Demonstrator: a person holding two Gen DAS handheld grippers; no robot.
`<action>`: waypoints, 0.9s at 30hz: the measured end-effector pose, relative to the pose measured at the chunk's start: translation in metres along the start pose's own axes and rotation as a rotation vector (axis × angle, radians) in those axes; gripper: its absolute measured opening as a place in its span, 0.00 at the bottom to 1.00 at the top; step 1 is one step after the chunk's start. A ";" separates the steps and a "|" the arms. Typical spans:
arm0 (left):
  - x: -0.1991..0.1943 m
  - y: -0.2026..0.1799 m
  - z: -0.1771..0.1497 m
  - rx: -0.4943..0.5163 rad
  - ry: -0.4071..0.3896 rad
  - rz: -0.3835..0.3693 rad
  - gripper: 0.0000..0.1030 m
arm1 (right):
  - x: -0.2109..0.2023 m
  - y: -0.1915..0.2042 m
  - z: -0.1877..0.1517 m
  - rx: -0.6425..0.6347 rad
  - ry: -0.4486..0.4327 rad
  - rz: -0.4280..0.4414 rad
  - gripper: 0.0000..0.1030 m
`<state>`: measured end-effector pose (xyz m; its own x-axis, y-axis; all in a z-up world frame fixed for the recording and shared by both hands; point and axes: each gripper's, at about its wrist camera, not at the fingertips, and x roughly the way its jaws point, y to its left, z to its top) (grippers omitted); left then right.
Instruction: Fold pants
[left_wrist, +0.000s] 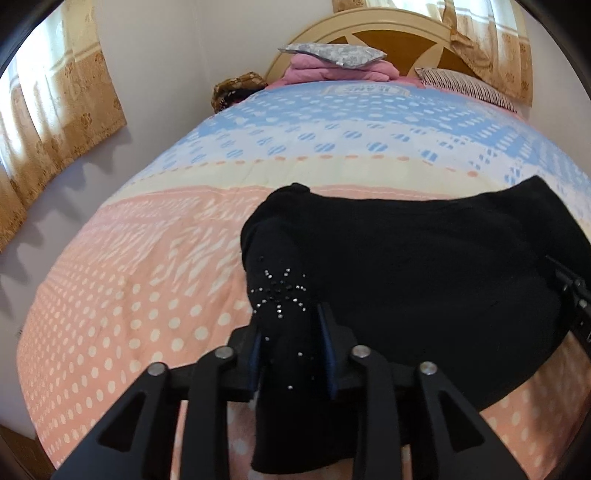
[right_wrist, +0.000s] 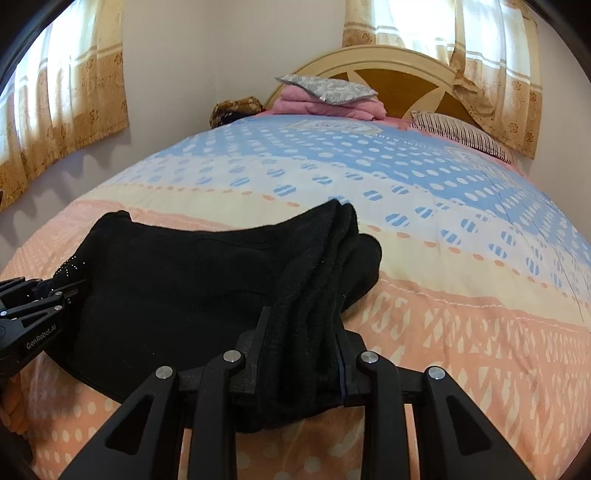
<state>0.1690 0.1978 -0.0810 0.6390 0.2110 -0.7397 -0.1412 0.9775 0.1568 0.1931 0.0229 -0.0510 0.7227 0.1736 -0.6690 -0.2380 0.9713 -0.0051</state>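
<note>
The black pants (left_wrist: 424, 266) lie folded on the near, pink-dotted part of the bed (left_wrist: 129, 280), a soft, matte, fleece-like knit bunched into a broad rounded slab; one end carries a small star of rhinestones (left_wrist: 282, 295), the other shows several thick layers stacked like a rolled edge (right_wrist: 332, 254).

The left tongs (left_wrist: 291, 347) stand narrowly apart with the rhinestone end of the cloth between their blue-lined pads; a gap shows beside the fabric on the left pad, so the pads do not seem to press, though the cloth drapes over and past them. The right tongs (right_wrist: 301, 354) stand narrow as well, and the layered end fills the space between their black fingers, which appear closed on it; each pair shows again at the edge of the other's view, at opposite ends of the pants.

The quilt is padded cotton, printed in bands: pink with white dots near, a cream stripe, then pale blue with oval dots farther off. At the head stands a curved cream headboard (right_wrist: 388, 62) with brown wooden panels; before it a stack of folded pink bedding (right_wrist: 325, 105) topped by a flat grey patterned cushion (right_wrist: 328, 88), and beside it a striped pillow (right_wrist: 461, 134). A brown patterned bundle (right_wrist: 232, 109) sits at the bed's far corner by the wall; gold floral curtains (right_wrist: 62, 110) hang at both windows.
</note>
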 end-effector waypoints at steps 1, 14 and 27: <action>-0.002 0.000 0.000 0.004 0.001 0.019 0.43 | 0.000 0.000 0.000 0.004 0.005 0.002 0.30; -0.041 0.024 -0.007 -0.022 -0.066 0.103 0.75 | -0.075 -0.041 -0.004 0.213 -0.170 -0.070 0.44; -0.039 -0.031 -0.002 0.029 -0.067 -0.050 0.75 | -0.032 -0.008 -0.030 0.107 0.030 0.067 0.03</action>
<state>0.1474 0.1595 -0.0582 0.6939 0.1612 -0.7018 -0.0870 0.9863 0.1405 0.1525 0.0049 -0.0522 0.6872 0.2350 -0.6874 -0.2129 0.9698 0.1187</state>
